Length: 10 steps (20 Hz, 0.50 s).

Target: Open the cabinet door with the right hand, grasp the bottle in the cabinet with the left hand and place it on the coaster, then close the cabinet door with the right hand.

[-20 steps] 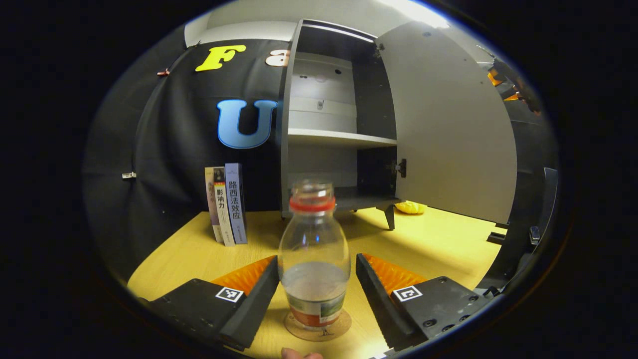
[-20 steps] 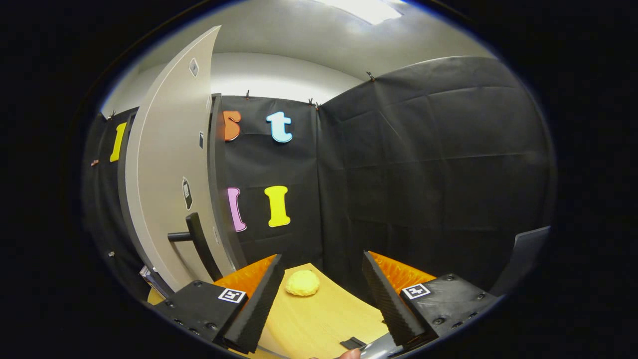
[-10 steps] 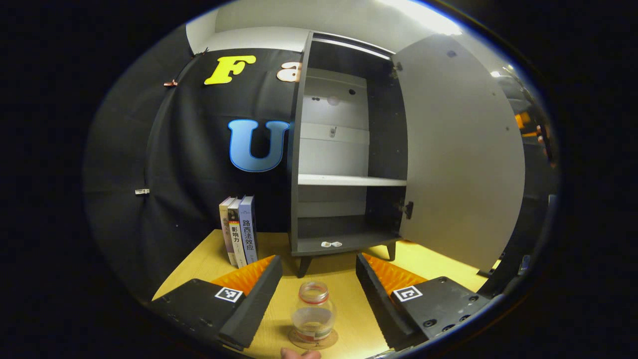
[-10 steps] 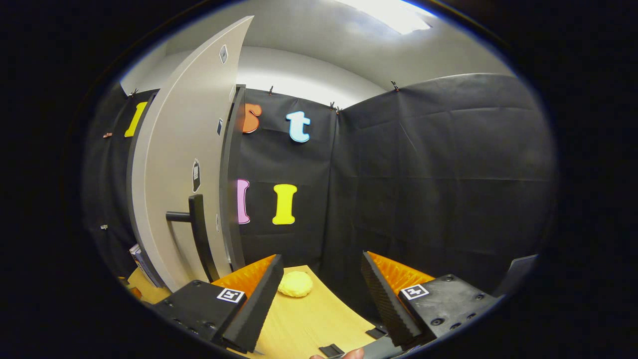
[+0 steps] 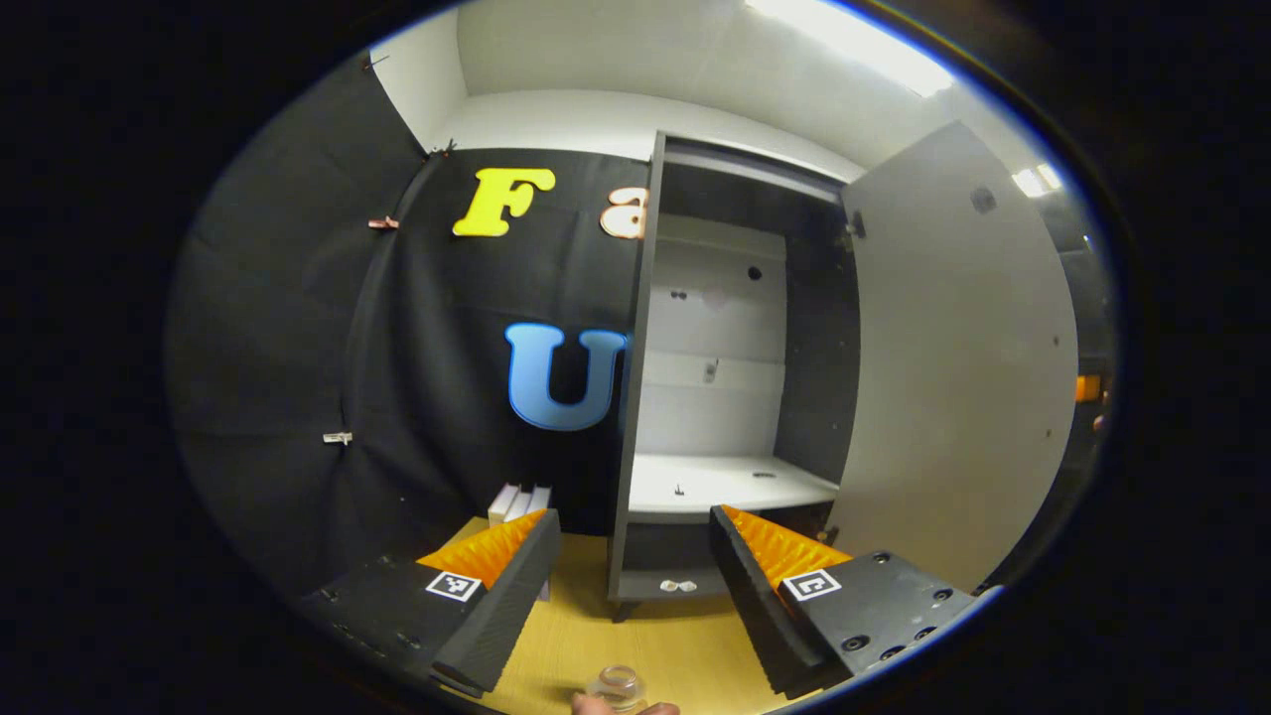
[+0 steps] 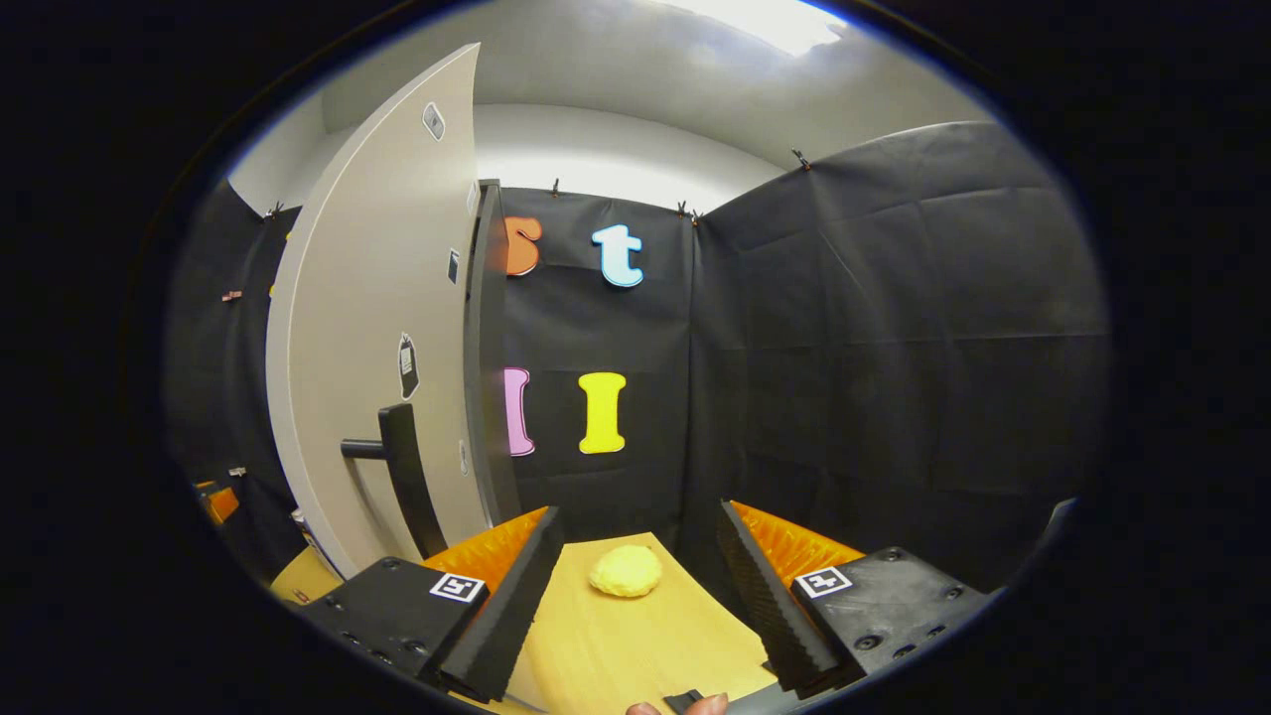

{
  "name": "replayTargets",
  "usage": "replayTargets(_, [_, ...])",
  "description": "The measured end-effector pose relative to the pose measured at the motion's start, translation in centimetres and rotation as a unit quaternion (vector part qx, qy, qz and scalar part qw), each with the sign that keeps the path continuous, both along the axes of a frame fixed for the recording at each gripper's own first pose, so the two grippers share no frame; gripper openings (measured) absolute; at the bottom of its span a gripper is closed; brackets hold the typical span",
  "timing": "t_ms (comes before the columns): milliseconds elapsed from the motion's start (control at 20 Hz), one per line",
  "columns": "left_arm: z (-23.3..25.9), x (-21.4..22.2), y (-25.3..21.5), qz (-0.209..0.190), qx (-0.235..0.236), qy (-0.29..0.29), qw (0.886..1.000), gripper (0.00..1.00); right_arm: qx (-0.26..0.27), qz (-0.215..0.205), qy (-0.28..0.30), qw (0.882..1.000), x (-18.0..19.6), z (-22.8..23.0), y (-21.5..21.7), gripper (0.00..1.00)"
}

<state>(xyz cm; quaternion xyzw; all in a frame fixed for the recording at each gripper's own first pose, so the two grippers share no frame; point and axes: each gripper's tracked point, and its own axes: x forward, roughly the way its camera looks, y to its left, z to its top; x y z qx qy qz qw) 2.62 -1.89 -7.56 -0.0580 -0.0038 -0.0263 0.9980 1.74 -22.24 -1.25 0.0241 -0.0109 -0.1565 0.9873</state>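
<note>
Left tongs (image 5: 631,596) released, clear plastic bottle (image 5: 618,685) below them on the desk | right tongs (image 6: 640,586) spread, empty | grey cabinet door (image 6: 382,328) open to their left: you push squarely beside its black bar handle (image 6: 402,477), steadily.

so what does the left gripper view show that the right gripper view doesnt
Left gripper view: the cabinet's open interior with its white shelf, books standing left of the cabinet, and the bottle at the bottom edge, below the open left gripper.

Right gripper view: the outer face of the cabinet door with its dark handle, a yellow lump on the table, and the open right gripper holding nothing.

Both: the open cabinet door and the yellow table.
</note>
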Motion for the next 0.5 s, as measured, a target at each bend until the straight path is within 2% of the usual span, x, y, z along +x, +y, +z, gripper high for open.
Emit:
replayTargets(200, [4.2,-0.3,1.2,0.034,0.002,-0.001,0.999,0.92,0.008,0.033,-0.001,0.999,0.2,0.1,2.2,0.97])
replayTargets(250, [5.1,-0.4,1.5,0.039,0.009,-0.004,0.999,0.95,0.005,0.041,-0.002,0.999,0.2,0.0,2.8,0.97])
replayTargets(300, [5.7,-0.4,1.6,0.041,0.021,-0.005,0.999,0.94,0.001,0.049,-0.001,0.999,0.3,0.1,3.5,0.91])
replayTargets(350, [6.0,-0.5,1.7,0.042,0.032,-0.005,0.999,0.92,-0.008,0.044,-0.001,0.999,0.1,0.2,3.4,0.91])
replayTargets(400, [5.9,-0.6,1.6,0.042,0.042,-0.003,0.998,0.94,-0.013,0.042,-0.003,0.999,-0.2,0.4,3.4,0.95])
replayTargets(500, [5.4,-0.5,1.4,0.039,0.051,0.006,0.998,0.92,-0.002,0.04,0.002,0.999,-0.1,0.1,4.0,0.95])
